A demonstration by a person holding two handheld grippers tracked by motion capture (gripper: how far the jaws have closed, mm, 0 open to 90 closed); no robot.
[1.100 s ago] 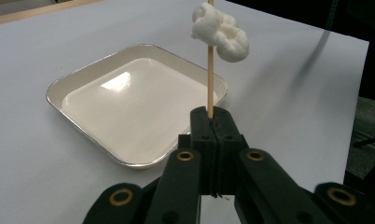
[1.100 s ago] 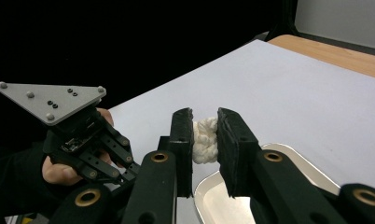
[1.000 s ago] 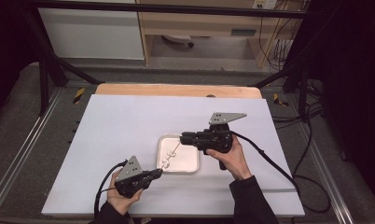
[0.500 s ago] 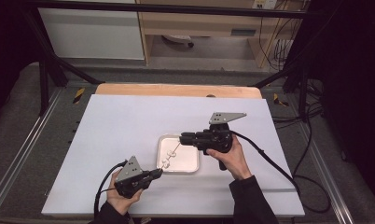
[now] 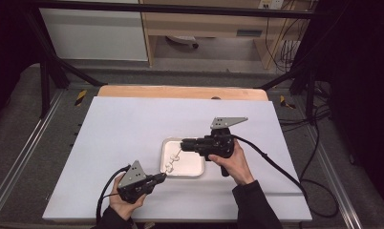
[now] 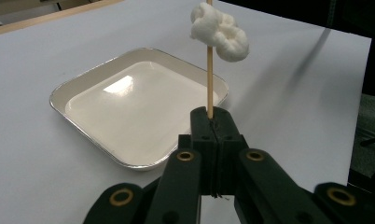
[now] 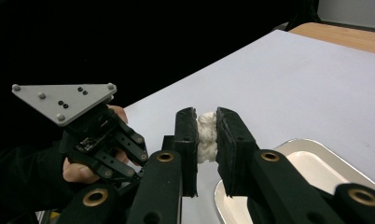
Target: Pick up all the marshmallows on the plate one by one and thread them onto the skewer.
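White marshmallow (image 7: 207,135) is getting squeezed as the right tool (image 7: 206,154) has just been closing; left tool (image 6: 216,135) is clamping the skewer (image 6: 209,70), so threading looks underway

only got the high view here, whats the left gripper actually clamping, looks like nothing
Observer: The left gripper is shut on a thin wooden skewer that stands up from its jaws.
Operator: anything on the stick
Observer: Yes, white puffy pieces are threaded near its top.
Operator: and the right one, is it gripping
Observer: The right gripper has a white puffy piece squeezed between its pads; its jaws have just been closing on it.
Operator: tray got anything left in it
Observer: In the left gripper view the part of the tray that shows holds nothing; its far corner is behind the pieces.
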